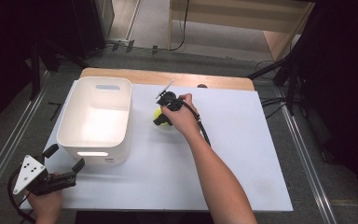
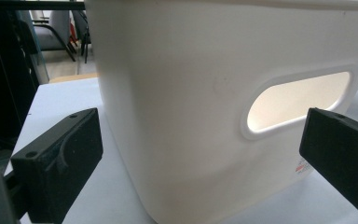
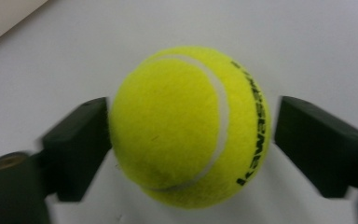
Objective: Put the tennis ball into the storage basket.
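1. High view showed the right hand-held gripper [image 1: 160,117] lowered over the ball [image 1: 162,118] on the white surface [image 1: 242,154], just right of the bin [image 1: 96,119].
2. In the right gripper view the ball [image 3: 191,126] sat between the two jaws. The left jaw looked to be touching the felt, while a thin gap remained at the right jaw, so the right hand-held gripper [image 3: 191,135] was released, not yet clamped on the ball.
3. The left hand-held gripper [image 1: 63,164] rested at the near left corner of the surface, jaws spread wide and holding nothing. Its own view looked at the bin's near wall and handle slot [image 2: 298,102].
4. Judged step: closing on the ball, probably to carry it to the bin.
5. Risk: with one jaw meeting the ball first, the closing push could roll it sideways out of the jaws, since nothing on the surface would stop a round ball.
6. Risk: the jaws seemed to sit near the ball's middle, but a grip below or above that line could squeeze it out.
7. Risk: the bin stood close on the left, so a low carry might knock the ball against its rim [image 1: 129,108].
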Tool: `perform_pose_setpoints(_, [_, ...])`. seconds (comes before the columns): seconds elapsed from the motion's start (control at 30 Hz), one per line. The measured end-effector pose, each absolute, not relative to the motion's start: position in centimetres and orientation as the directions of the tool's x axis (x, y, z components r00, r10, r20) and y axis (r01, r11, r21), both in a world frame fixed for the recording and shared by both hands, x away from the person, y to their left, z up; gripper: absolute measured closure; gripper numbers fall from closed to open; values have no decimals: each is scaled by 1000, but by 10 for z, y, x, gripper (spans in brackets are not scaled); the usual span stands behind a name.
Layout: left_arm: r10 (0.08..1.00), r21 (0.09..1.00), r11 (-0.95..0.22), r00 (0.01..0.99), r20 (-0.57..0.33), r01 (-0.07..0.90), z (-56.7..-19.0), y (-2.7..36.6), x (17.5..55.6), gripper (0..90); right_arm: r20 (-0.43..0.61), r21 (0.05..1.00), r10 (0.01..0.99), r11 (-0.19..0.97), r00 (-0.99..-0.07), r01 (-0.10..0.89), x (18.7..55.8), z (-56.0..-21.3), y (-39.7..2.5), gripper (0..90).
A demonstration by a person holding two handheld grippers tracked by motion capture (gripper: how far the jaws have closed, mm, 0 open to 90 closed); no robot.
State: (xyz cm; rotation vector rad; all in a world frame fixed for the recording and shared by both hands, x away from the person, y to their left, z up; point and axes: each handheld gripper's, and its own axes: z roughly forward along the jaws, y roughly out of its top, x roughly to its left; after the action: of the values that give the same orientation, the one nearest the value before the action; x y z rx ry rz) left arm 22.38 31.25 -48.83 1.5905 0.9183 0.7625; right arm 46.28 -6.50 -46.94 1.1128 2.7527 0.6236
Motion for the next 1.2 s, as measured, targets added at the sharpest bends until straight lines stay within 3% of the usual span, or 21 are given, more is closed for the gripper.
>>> perform_pose_setpoints(0.27, [869, 980, -106, 495, 9, 168, -488, 312, 224, 0, 54, 428, 681, 645, -730, 633, 464, -472, -64, 230])
perform_pose_setpoints(0.5, [869, 980, -109, 494, 11, 169, -488, 312, 224, 0, 25, 414, 681, 660, -732, 628, 462, -468, -64, 237])
perform_pose_setpoints(1.2, [869, 980, -107, 496, 10, 168, -488, 312, 224, 0, 43, 485, 624, 669, -780, 563, 449, -435, -66, 237])
